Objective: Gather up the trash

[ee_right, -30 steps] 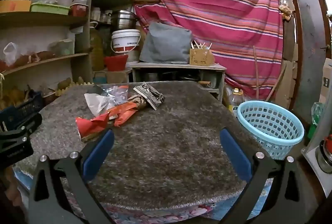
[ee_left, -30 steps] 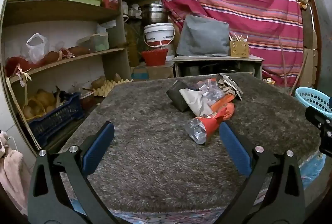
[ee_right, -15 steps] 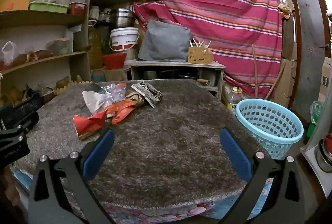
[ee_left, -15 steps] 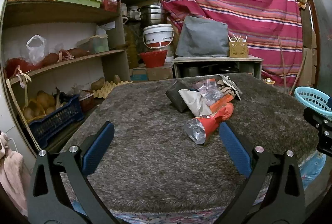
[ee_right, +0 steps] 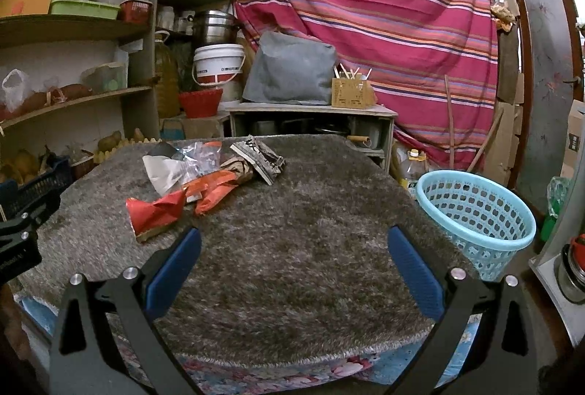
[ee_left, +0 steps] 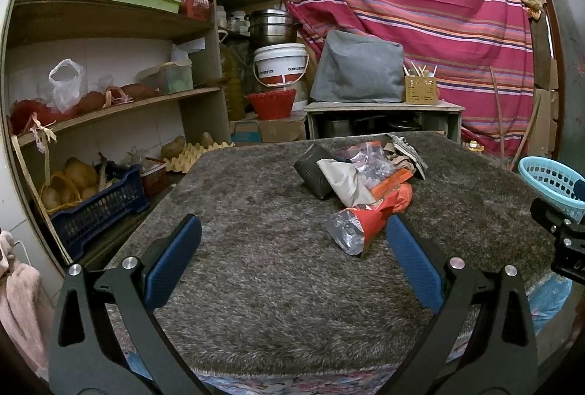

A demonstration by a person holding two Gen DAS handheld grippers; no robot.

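Observation:
A heap of trash lies on a table covered by a grey shaggy rug (ee_left: 256,249) (ee_right: 310,230). It holds a red wrapper with a foil mouth (ee_left: 360,221) (ee_right: 155,212), an orange wrapper (ee_right: 215,190), white paper (ee_left: 345,179) (ee_right: 161,172), a dark packet (ee_left: 314,170), clear plastic (ee_right: 201,157) and a printed black-and-white wrapper (ee_right: 259,157). My left gripper (ee_left: 292,256) is open over the rug, the red wrapper just inside its right finger. My right gripper (ee_right: 292,259) is open, nothing between its fingers, short of the heap.
A light blue plastic basket (ee_right: 475,212) (ee_left: 552,179) stands on the floor right of the table. Wooden shelves (ee_left: 109,102) with bags, boxes and a blue crate (ee_left: 95,208) fill the left. A low cabinet (ee_right: 310,121) and striped curtain (ee_right: 365,11) stand behind.
Both grippers have eased slightly forward toward the table; the trash heap sits a little nearer in both views. Jaws stay open and nothing has been picked up.

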